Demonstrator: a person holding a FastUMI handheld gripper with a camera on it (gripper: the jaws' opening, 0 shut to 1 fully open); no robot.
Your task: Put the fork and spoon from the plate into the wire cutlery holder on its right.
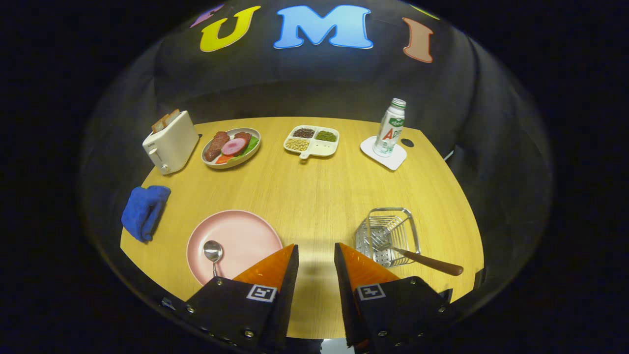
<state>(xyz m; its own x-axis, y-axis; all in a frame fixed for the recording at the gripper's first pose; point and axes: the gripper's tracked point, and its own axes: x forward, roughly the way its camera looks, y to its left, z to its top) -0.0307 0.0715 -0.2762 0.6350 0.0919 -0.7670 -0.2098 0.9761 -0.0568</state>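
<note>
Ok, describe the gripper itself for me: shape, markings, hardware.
The gripper has two wedge-shaped jaws tapering to points, each set on a black angular block. Each block carries a square black-and-white tag, and small screws line the edges. No cables are visible. The jaws stand apart over the table, between the pink plate and the wire holder.

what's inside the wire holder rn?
The fork is in the wire cutlery holder, tines down on the perforated floor, its brown handle leaning out over the rim. No spoon in there: it lies on the pink plate. The claw is open, holding nothing.
</note>
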